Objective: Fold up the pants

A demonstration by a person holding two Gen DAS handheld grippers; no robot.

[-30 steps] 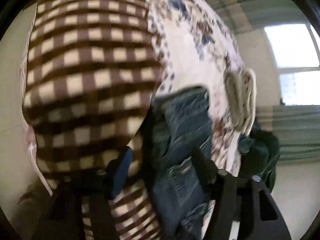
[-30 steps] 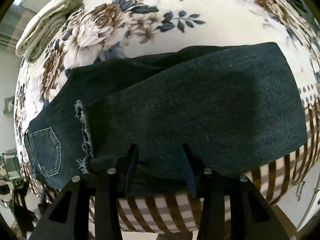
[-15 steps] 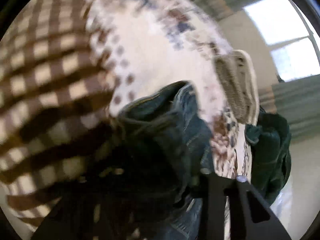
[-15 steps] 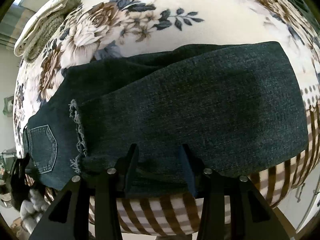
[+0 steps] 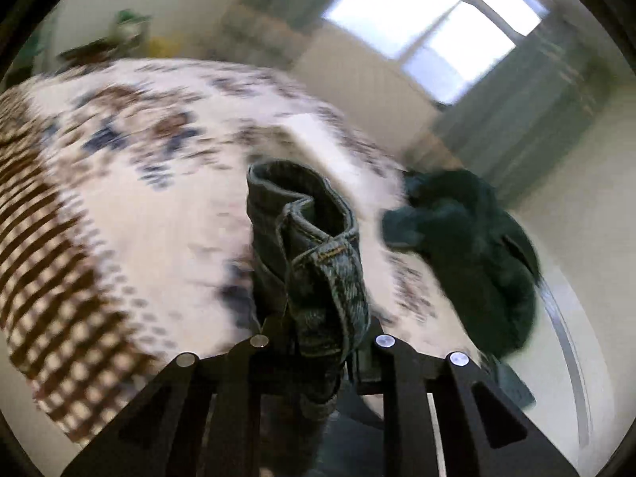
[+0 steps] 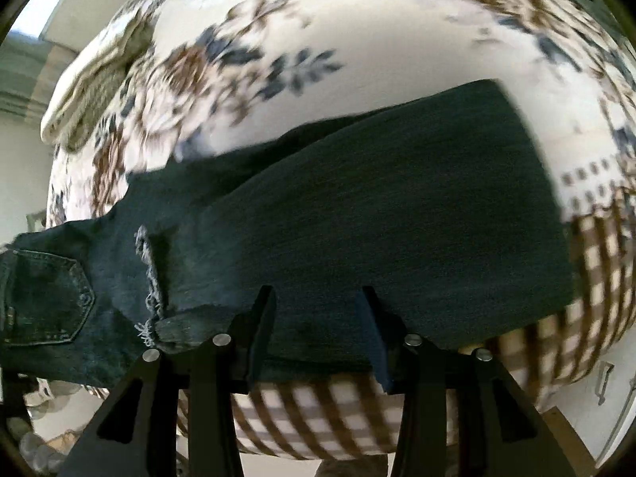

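Floral bedspread [image 6: 357,51] with checked border: dark jeans [image 6: 377,206] lie across its near edge, legs already doubled, frayed hem [image 6: 149,274] just short of the back pocket [image 6: 43,298]. Left gripper [image 5: 322,342] pinches the waistband [image 5: 314,246], raised off the bed. Right gripper [image 6: 318,330] sits jaws wide, straddling the near fold, gripping nothing. Likely step: carrying waist over legs. Open bedspread beyond; folded beige cloth [image 6: 99,83] well apart.

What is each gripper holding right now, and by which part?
The left gripper pinches the jeans by the bunched waistband. The right gripper, jaws open over the folded leg, holds nothing.
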